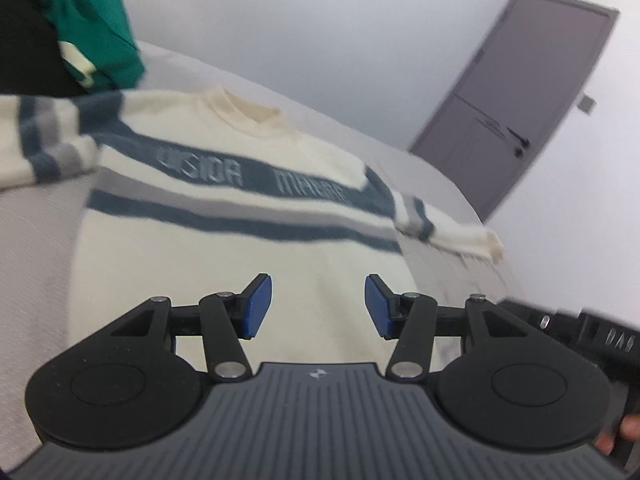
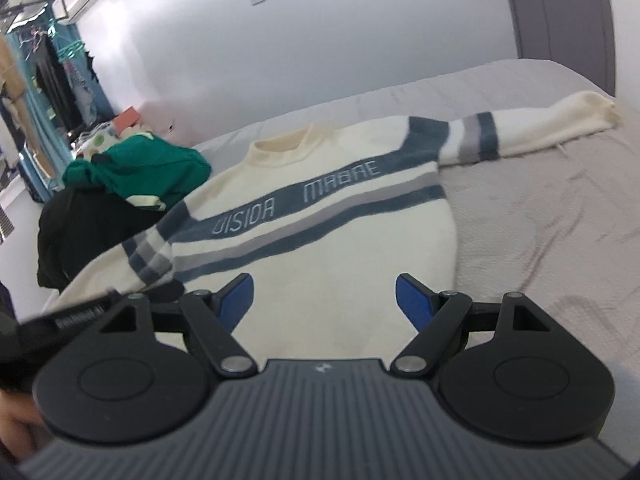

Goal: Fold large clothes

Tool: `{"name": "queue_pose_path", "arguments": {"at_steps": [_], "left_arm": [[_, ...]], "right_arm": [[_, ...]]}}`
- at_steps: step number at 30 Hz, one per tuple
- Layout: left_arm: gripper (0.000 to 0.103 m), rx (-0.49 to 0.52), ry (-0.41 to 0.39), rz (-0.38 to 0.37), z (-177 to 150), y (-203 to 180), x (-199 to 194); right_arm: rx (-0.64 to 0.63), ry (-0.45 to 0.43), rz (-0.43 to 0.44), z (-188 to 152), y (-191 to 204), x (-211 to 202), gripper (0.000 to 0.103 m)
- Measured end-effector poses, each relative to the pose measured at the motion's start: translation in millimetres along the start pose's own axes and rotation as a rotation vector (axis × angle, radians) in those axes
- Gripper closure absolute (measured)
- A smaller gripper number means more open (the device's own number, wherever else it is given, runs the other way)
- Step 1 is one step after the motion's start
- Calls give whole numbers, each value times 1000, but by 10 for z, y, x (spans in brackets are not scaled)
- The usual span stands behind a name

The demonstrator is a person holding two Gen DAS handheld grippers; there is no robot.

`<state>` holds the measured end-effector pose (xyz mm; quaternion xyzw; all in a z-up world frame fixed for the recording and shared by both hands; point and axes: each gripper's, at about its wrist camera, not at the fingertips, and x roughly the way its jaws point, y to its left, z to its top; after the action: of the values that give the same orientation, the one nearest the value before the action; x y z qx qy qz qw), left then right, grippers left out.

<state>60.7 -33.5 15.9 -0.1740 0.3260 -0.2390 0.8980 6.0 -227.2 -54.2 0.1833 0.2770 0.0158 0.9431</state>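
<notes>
A cream sweater (image 1: 224,248) (image 2: 340,240) with blue and grey chest stripes and pale lettering lies face up on the grey bed (image 1: 36,232) (image 2: 540,208), collar away from me, both sleeves stretched out sideways. My left gripper (image 1: 319,304) hovers over the lower body of the sweater, its blue pads (image 1: 258,306) apart with nothing between them. In the right wrist view my right gripper (image 2: 325,300) also hangs above the sweater's lower part, blue pads (image 2: 414,300) wide apart and empty. Each view shows part of the other gripper at its edge.
A heap of green (image 2: 140,172) and black (image 2: 84,224) clothes lies on the bed beside the sweater's left sleeve (image 2: 148,256). A grey door (image 1: 516,96) (image 2: 560,8) stands behind the bed. A clothes rack (image 2: 52,72) fills the far left corner.
</notes>
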Motion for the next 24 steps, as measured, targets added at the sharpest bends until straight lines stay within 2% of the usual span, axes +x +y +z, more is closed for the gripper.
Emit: {"name": "queue_pose_path", "arguments": {"at_steps": [2,6,13,17,19,21,24], "left_arm": [[46,18,46,-38,-47,-92,118],[55,49,158,-139,-187,-314,400],[62,87,335,-271,-443,-799,1003],[74,77,435,-318,-568,-994,1385],[76,80,475,-315,-640,-1065,1561],[77,127,504,-268,-705,-1131,1708],[77,146,533,-213,-754,-1117,1868]], "right_arm": [[5,-13,-9,20,-65,-76,23],[47,-47,-31,51,-240,-207,23],[124,-67,-52,74,-555,-198,23],[163,-59,-51,67,-706,-117,23],[182,-53,-50,56,-779,-75,23],[202,-45,-44,49,-855,-37,23],[222,-40,-35,33,-948,-8,23]]}}
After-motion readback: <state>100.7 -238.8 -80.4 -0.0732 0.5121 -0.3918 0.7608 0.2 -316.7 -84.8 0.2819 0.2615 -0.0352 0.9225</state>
